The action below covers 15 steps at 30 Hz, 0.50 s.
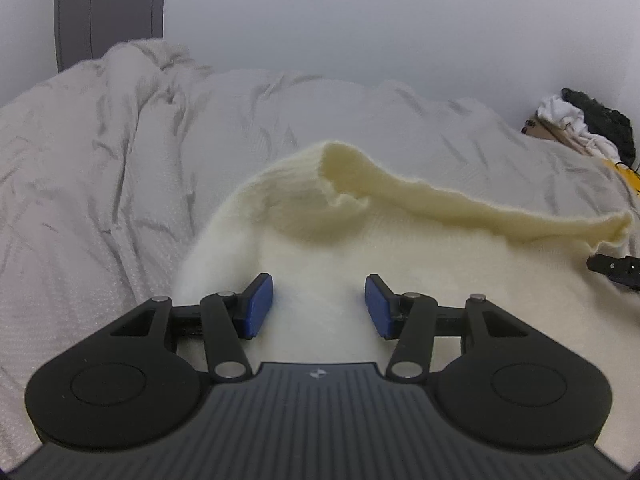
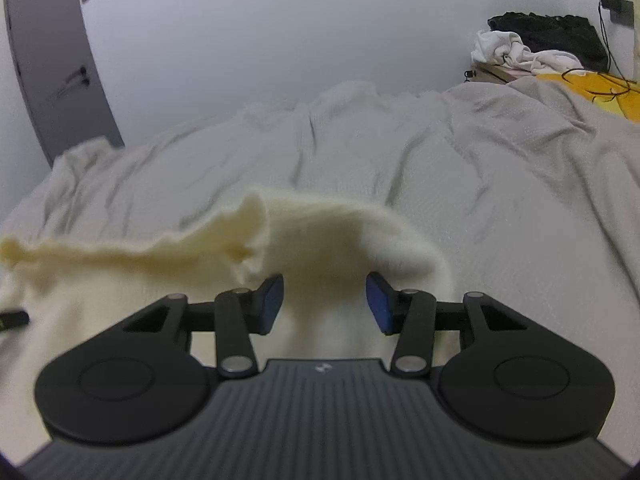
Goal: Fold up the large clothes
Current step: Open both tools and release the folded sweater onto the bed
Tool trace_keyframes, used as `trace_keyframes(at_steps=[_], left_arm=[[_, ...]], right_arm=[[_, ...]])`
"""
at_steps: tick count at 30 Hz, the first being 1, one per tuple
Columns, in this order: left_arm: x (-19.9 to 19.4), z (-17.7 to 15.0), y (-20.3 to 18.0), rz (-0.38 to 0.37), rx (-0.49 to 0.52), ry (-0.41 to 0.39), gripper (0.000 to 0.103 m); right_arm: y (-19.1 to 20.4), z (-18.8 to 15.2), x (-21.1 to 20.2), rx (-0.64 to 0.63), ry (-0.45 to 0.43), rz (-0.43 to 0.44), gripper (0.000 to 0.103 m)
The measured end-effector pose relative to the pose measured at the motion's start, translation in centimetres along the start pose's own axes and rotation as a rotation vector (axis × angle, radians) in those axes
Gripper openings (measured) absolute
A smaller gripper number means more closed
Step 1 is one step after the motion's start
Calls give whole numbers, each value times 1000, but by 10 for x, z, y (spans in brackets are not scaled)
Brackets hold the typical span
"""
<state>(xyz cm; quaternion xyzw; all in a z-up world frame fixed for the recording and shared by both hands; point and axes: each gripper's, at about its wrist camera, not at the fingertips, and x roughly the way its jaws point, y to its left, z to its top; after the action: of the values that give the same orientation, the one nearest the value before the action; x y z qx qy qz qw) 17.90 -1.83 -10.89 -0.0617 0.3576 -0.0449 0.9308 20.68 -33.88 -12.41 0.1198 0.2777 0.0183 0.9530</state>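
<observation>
A cream knitted sweater (image 1: 400,248) lies on the bed's pale grey cover (image 1: 120,160). One edge of it stands up in a curled, loose ridge across the middle. My left gripper (image 1: 319,300) hangs just over the sweater's near-left part, open, its blue pads (image 1: 256,306) wide apart and not pressing the cloth. In the right wrist view the same sweater (image 2: 328,224) looks blurred, its raised flap right ahead of my right gripper (image 2: 325,298), which is also open with knit showing between the pads. The tip of the right gripper (image 1: 612,268) shows at the right edge of the left wrist view.
The rumpled bed cover (image 2: 440,160) stretches back to a plain wall. A grey door (image 1: 108,8) stands at the far left. A heap of white and black clothes (image 2: 532,44) and a yellow cloth (image 2: 600,88) sit at the far right corner.
</observation>
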Motion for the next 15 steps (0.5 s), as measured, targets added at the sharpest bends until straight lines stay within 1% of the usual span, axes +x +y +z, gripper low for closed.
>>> trace_keyframes(at_steps=[2,6,8,12,15], left_arm=[[8,1,4,-6,-19,18,57],[20,-1,9,-15,-42,44,58],[24,-1,11,-16,-52,48,59],[18,-1,9,-9,-43,29,59],[3,-2,8,-16,-43,13,58]], right_arm=[[-6,1,13,11,22,10,48],[-4,-3,34,-41,59,-4,48],[0,-5,38,-62,66,-11,49],[3,-6,29,-67,56,-8,51],[5,-6,19,-59,36,-9,50]])
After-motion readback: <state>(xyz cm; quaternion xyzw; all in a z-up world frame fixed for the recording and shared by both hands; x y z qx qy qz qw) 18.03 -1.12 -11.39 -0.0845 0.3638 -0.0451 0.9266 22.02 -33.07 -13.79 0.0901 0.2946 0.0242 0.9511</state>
